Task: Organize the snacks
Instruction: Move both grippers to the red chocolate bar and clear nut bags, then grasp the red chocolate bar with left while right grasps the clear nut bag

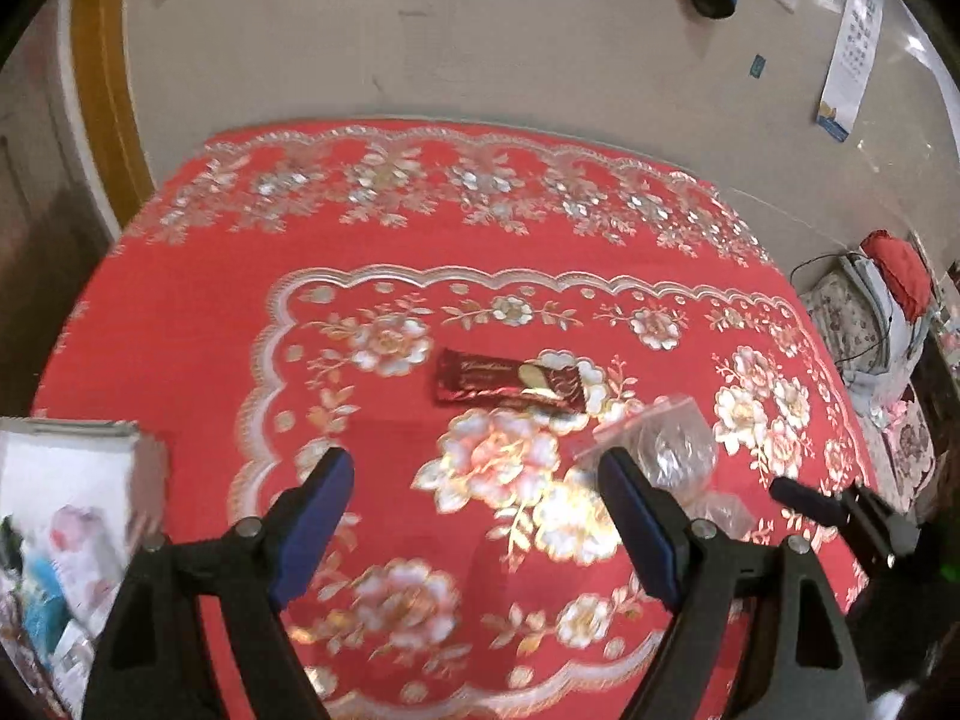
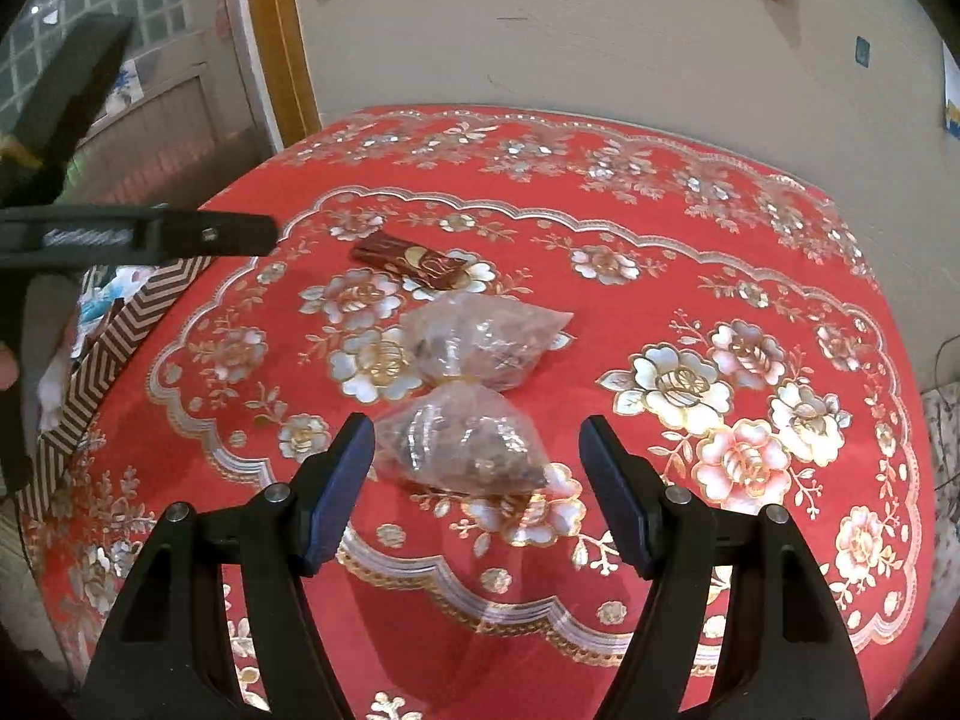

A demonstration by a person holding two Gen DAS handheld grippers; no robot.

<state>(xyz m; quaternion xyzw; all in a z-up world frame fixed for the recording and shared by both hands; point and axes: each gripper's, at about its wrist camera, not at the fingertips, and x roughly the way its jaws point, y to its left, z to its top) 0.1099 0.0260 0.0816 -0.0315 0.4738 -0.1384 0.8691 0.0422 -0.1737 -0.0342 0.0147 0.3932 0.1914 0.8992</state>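
A dark red wrapped snack bar (image 1: 510,381) (image 2: 413,260) lies near the middle of the red flowered tablecloth (image 1: 192,324) (image 2: 630,216). Two clear plastic bags of snacks lie beside it: the farther bag (image 2: 480,336) (image 1: 672,444) and the nearer bag (image 2: 462,444). My left gripper (image 1: 474,471) hovers open over the cloth, short of the bar, nothing between its fingers. My right gripper (image 2: 477,438) is open too, and the nearer bag lies between and just beyond its fingertips, untouched. The right gripper's finger (image 1: 807,501) shows at the left view's right edge.
A box with a brown zigzag-patterned rim (image 2: 114,336) holds packets at the table's left edge, also seen as a white box (image 1: 72,516). The beige wall stands behind the table. A padded seat with red cloth (image 1: 888,312) sits to the right.
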